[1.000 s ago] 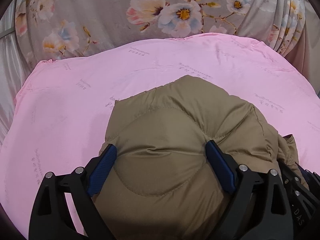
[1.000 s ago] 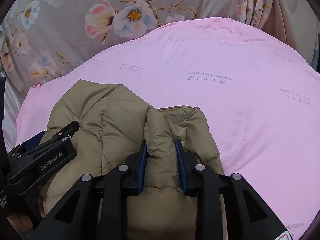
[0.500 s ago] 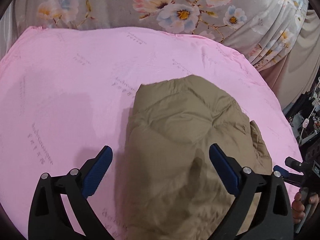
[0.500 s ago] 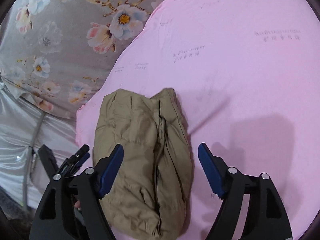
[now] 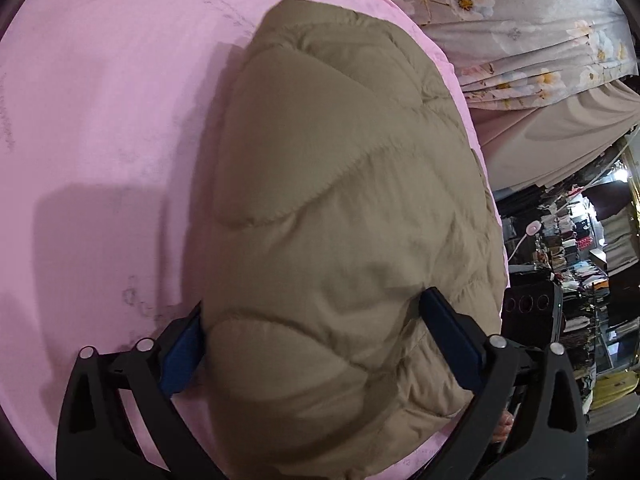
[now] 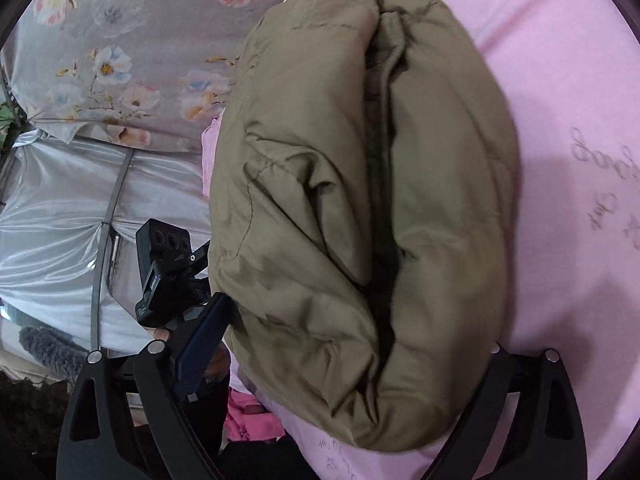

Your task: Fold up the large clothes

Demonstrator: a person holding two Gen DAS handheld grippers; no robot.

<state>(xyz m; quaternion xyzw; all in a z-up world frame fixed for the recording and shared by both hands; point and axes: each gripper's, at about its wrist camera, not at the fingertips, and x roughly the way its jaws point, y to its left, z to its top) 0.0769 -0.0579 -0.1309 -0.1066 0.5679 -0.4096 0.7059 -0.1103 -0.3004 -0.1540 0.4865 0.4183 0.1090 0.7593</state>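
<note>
A folded tan puffer jacket (image 5: 344, 216) lies as a thick bundle on the pink sheet (image 5: 100, 120). It also shows in the right wrist view (image 6: 360, 208), with its fold seam running lengthwise. My left gripper (image 5: 320, 340) is wide open, its blue pads on either side of the bundle's near end. My right gripper (image 6: 344, 364) is wide open too, straddling the other end; its right finger is hidden behind the jacket. The left gripper shows in the right wrist view (image 6: 168, 272) at the jacket's left side.
The pink sheet (image 6: 560, 80) covers the work surface. A floral grey cloth (image 5: 500, 12) hangs behind it. A silvery cover (image 6: 52, 216) lies left of the surface. Cluttered shelves (image 5: 580, 260) stand to the right, past the sheet's edge.
The right gripper let go of the jacket and opened wide. Both grippers lifted, swung round, then came down over opposite ends of the bundle, which now fills both views.
</note>
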